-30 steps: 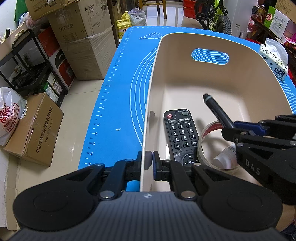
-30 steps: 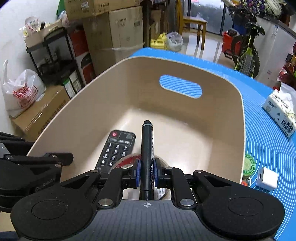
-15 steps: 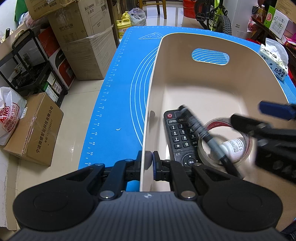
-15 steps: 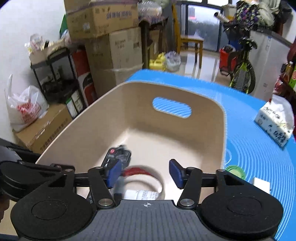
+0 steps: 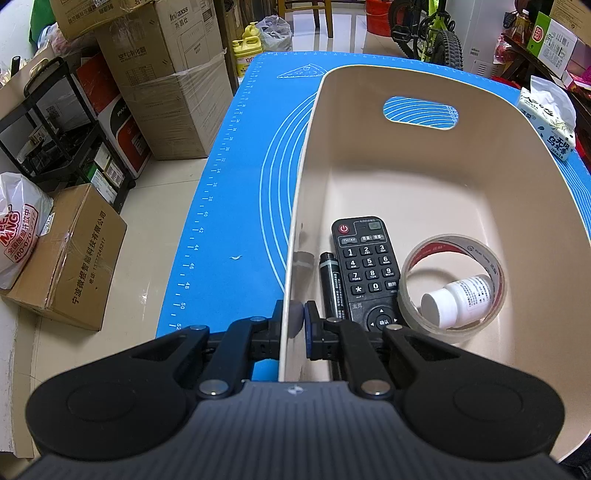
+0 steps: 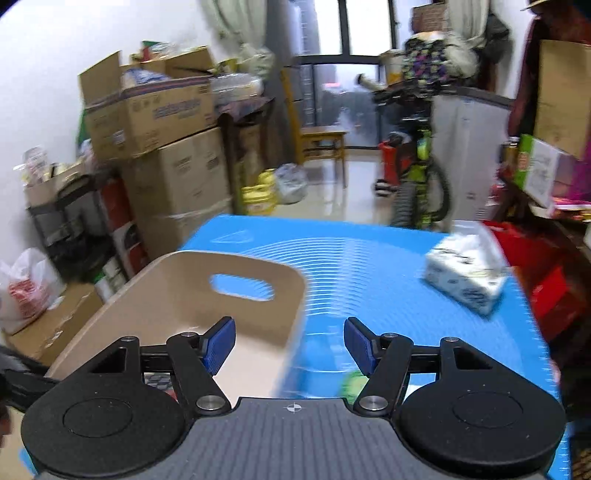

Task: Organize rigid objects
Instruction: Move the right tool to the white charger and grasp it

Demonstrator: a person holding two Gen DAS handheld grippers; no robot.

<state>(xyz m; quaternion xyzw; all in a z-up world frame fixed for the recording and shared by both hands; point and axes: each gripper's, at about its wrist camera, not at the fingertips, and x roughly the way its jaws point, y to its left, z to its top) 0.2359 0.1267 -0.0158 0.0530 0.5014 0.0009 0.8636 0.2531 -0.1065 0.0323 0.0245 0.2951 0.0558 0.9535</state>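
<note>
A beige bin (image 5: 424,92) stands on the blue mat (image 5: 236,206). My left gripper (image 5: 293,319) is shut on the bin's near left wall, one finger inside and one outside. Inside the bin lie a black remote (image 5: 367,266), a black marker (image 5: 331,286) beside it along the left wall, a roll of clear tape (image 5: 452,282) and a white bottle (image 5: 456,295) within the roll. In the blurred right wrist view my right gripper (image 6: 290,345) hangs above the bin's right rim (image 6: 236,266); its jaws are opening with nothing between them.
A tissue pack (image 5: 548,122) (image 6: 463,280) lies on the mat at the right. A blurred green thing (image 6: 351,384) sits on the mat below the right gripper. Cardboard boxes (image 5: 162,85), a black rack (image 5: 55,140) and a bicycle (image 5: 432,33) surround the table.
My right gripper opened and dropped the marker, which now lies beside the remote. That gripper then rose and swung right, out of the left wrist view. The left gripper has kept still.
</note>
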